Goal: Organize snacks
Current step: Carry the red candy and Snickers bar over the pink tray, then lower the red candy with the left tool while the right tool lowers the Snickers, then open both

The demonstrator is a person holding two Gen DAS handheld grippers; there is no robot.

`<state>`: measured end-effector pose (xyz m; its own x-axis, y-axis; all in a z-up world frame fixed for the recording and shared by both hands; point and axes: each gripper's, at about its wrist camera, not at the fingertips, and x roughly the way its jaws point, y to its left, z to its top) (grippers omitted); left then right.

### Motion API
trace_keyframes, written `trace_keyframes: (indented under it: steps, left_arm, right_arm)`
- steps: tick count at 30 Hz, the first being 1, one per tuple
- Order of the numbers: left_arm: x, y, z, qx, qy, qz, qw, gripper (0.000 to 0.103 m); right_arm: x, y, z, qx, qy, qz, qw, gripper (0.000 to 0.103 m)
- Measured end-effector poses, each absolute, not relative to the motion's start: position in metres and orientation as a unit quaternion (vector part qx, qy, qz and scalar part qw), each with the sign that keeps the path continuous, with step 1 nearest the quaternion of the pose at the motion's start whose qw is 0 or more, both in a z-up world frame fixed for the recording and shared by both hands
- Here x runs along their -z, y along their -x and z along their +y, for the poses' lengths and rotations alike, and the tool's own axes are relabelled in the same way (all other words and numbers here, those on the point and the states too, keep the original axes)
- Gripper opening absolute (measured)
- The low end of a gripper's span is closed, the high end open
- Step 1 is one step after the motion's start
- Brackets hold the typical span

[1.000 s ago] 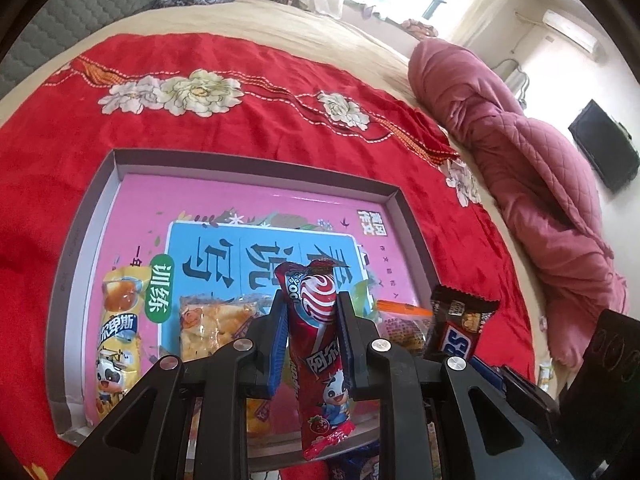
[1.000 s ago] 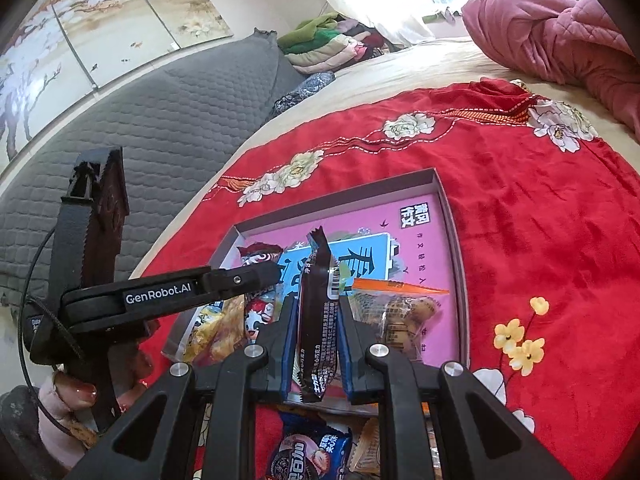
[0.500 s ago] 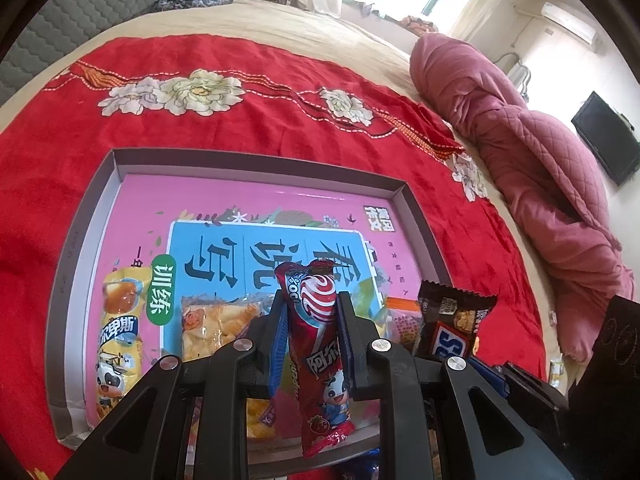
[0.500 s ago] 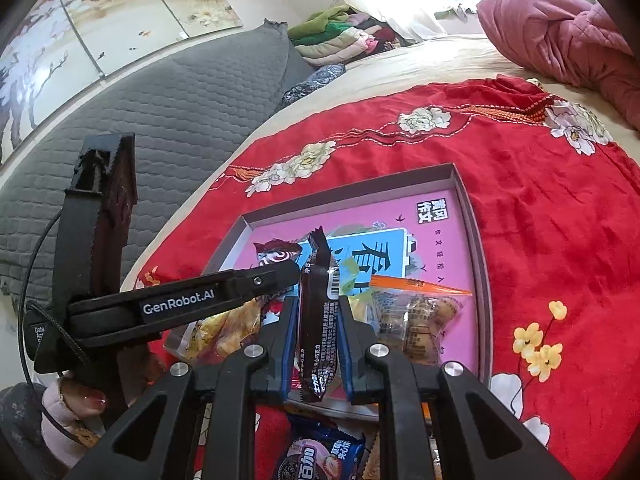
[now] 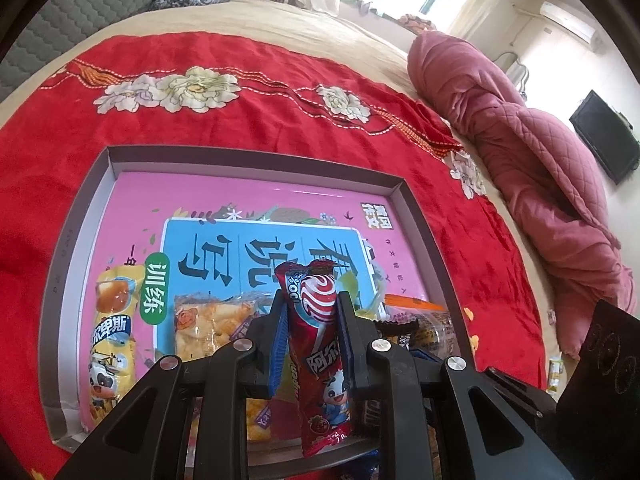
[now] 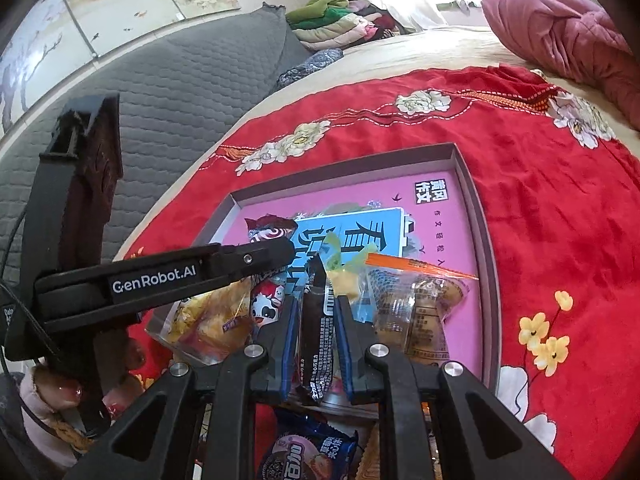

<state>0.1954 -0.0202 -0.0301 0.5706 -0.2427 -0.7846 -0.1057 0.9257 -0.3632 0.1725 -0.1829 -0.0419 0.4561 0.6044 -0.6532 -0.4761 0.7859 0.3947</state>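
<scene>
Only the right wrist view shows the person's hand (image 6: 60, 396) low at the left, wrapped round the handle of the left gripper (image 6: 272, 254), whose black arm reaches across over the near left corner of the grey box lid (image 6: 486, 280). A blue cookie packet (image 6: 308, 456) also shows there, on the red blanket (image 6: 560, 240) just in front of the lid. The left wrist view alone gives the yellow milk-candy packet (image 5: 112, 340) lying along the lid's left wall, and a television (image 5: 604, 136) on the far wall.

Inside the lid lie a clear bag of crackers (image 5: 212, 320) and a clear bag with an orange strip (image 6: 420, 304). A pink quilt (image 5: 540, 184) is heaped beyond the blanket.

The left gripper (image 5: 310, 320) is clamped on a red lollipop-print stick packet (image 5: 320, 356), held upright over the lid's near edge. The right gripper (image 6: 316, 312) is clamped on a black snack bar (image 6: 316, 332), also upright, tilted down over the near edge
</scene>
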Motion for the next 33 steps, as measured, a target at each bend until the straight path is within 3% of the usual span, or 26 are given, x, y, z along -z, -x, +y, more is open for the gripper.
trace_keyframes:
  steps: [33]
  left_arm:
    - [0.035,-0.1938,-0.0221,0.041,0.189,0.485,0.853,0.026]
  right_arm:
    - [0.0395,-0.1744,-0.1896,-0.311,-0.097,0.417,0.848,0.019]
